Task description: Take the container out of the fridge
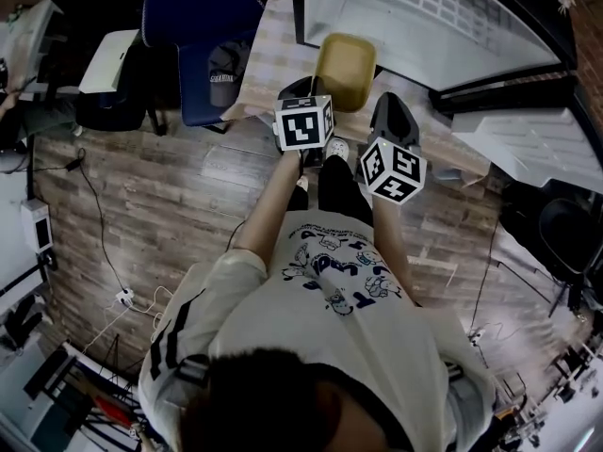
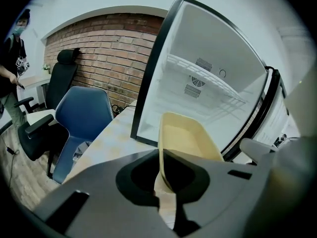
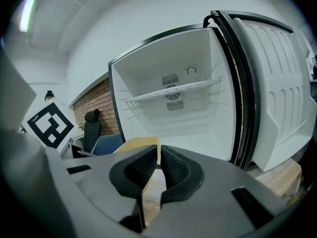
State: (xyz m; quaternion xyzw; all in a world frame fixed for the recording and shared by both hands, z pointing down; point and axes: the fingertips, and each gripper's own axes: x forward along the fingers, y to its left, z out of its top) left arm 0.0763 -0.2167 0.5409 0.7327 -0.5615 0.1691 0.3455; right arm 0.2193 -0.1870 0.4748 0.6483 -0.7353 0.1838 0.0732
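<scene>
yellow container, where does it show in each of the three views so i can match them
Head view: yellow container top centre, just before the open fridge.
Left gripper view: centre, its rim in the left claw.
Right gripper view: low, left of centre, mostly hidden behind the right claw.
Shared landmark: the fridge's white interior behind it.
</scene>
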